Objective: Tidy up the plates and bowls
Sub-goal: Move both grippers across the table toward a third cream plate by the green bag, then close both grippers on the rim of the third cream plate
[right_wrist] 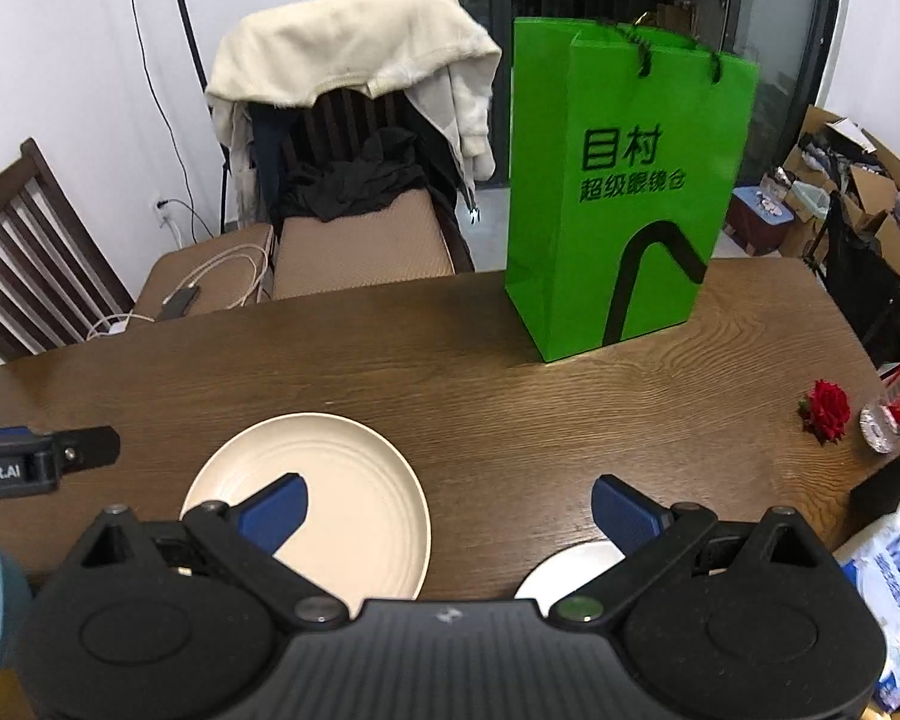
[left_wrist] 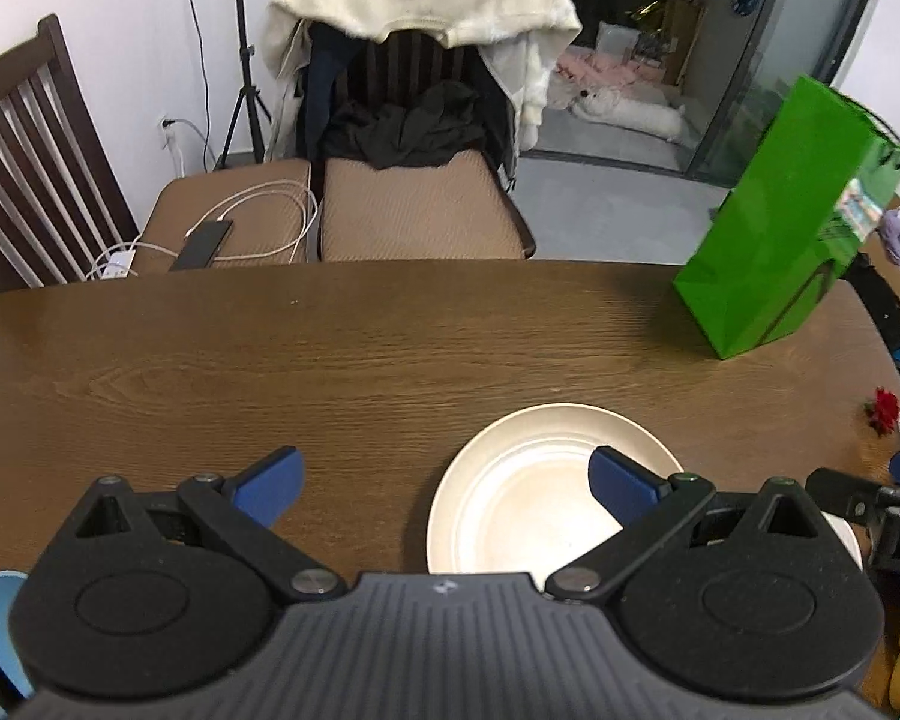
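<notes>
Both tools hung spread and empty over the worktop (right_wrist: pixel 510 408).

The plate (right_wrist: pixel 354 480) lay under the right tool's (right_wrist: pixel 450 513) left finger and the left tool's (left_wrist: pixel 447 489) right finger; a white dish (right_wrist: pixel 576 570) peeked beneath the right tool. Judged best: lower one tool to the plate's rim, then pinch squarely and lift level.

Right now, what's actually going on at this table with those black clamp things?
A person is holding two handheld tools over a wooden table to tidy dishes. Both the left tool and the right tool are open and holding nothing. A cream plate lies on the table between them, and a white dish peeks out under the right tool. A green paper bag stands farther back, and a red flower lies off to the right. Nothing has been gripped yet.
</notes>
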`<state>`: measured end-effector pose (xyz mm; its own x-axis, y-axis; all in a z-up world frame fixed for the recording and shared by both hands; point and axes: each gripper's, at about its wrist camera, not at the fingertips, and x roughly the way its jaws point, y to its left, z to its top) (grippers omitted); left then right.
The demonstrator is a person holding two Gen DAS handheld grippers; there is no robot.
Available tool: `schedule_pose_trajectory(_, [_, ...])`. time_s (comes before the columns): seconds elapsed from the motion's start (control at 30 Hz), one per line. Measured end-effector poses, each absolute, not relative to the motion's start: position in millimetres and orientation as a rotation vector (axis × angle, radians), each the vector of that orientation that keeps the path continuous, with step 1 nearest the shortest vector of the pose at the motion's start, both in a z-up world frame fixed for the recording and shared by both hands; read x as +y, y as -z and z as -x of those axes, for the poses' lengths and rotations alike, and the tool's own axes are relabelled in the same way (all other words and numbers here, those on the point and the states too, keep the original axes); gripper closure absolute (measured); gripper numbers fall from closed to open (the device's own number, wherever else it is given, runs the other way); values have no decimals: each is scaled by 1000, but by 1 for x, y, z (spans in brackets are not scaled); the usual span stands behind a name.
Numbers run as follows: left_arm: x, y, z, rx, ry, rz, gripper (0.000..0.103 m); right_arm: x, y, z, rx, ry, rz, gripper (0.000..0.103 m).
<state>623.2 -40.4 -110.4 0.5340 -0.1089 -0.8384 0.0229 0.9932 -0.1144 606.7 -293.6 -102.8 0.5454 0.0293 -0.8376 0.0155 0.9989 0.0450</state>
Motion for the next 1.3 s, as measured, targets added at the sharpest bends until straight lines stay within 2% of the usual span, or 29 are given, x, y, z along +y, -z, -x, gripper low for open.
schedule_pose_trajectory(0.2, [-39, 137, -637, 1056, 40, 98, 0, -290, 134, -627, 1051, 0, -64, 3])
schedule_pose_trajectory(0.5, [-29, 174, -641, 1120, 9, 107, 2, -289, 173, -634, 1112, -4, -85, 12])
schedule_pose_trajectory(0.63, [-26, 186, -643, 1144, 5, 119, 4, -287, 186, -637, 1131, -3, -79, 13])
schedule_pose_trajectory(0.73, [-26, 195, -643, 1161, 11, 121, 8, -287, 194, -639, 1151, -6, -82, 23])
schedule_pose_trajectory(0.8, [-26, 200, -643, 1174, 16, 119, 10, -288, 200, -641, 1163, -1, -82, 25])
schedule_pose_trajectory(1.1, [-27, 216, -644, 1211, 37, 127, 30, -284, 219, -648, 1205, -17, -85, 53])
schedule_pose_trajectory(1.17, [-27, 219, -645, 1220, 45, 131, 39, -284, 222, -649, 1211, -19, -89, 63])
schedule_pose_trajectory(1.3, [-29, 225, -645, 1232, 58, 138, 55, -284, 227, -650, 1219, -19, -96, 72])
